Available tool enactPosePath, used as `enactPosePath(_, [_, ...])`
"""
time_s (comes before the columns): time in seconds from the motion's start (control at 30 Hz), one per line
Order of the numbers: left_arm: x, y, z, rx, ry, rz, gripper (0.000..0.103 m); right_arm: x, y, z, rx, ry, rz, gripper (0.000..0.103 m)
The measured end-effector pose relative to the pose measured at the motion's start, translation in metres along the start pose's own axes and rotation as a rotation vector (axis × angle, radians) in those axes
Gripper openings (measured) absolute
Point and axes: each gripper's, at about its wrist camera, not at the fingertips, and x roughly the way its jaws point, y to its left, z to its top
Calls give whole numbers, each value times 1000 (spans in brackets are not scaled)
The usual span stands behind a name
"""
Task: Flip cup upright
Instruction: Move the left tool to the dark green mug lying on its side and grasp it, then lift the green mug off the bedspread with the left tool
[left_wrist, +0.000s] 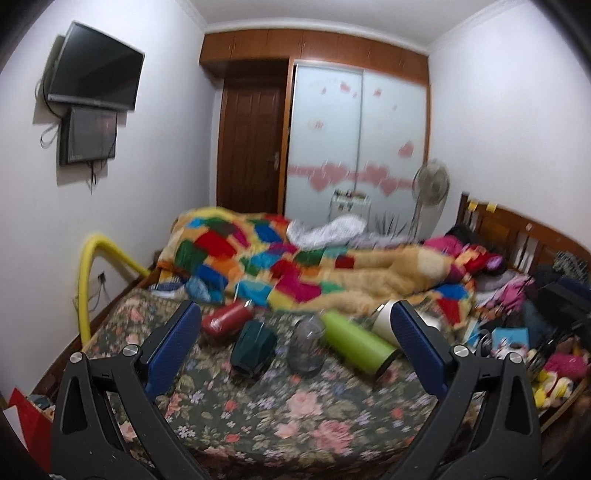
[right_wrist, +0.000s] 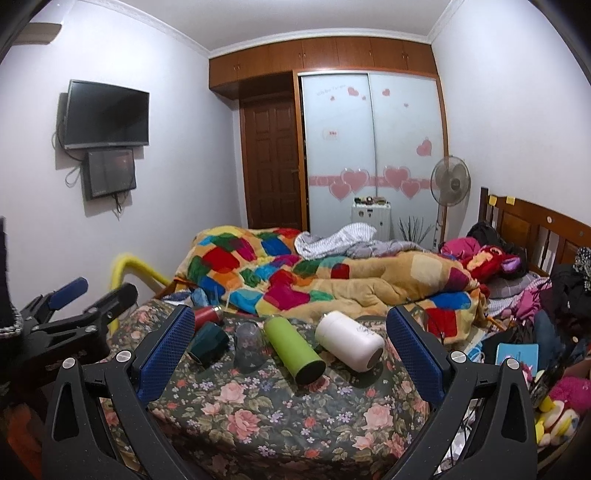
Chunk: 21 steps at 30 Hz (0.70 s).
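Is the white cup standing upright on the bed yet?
No, the white cup lies on its side on the floral bedspread, beside the green bottle.

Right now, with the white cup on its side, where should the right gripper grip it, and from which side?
Probably mid-body, from above. The white cup lies on its side on the floral bedspread, dark open end toward the camera, green bottle close on its left. The open right gripper could straddle the round wall crosswise.

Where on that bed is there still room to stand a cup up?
The floral bedspread is bare in front of the green bottle and white bottle. It is crowded in the row with the dark green cup and behind at the quilt.
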Motion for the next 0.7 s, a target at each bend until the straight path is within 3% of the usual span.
enactPosePath(0.13, [63,18,-20,11,144,29,103,20,-6,-5,11,49,-15,103])
enactPosePath(0.33, [168,47,-57,17,385,-5,103,50,-17,-13,29,128,-35,103])
enactPosePath(0.43, [215,60,-76,34,485,-9,96,64,-22,-17,35,164,-46,103])
enactPosePath(0.57, [259,67,-91,59,571,-30,91,80,-25,-22,41,209,-57,103])
enactPosePath(0.7, [282,70,-100,63,594,-74,88,93,-27,-23,46,238,-57,103])
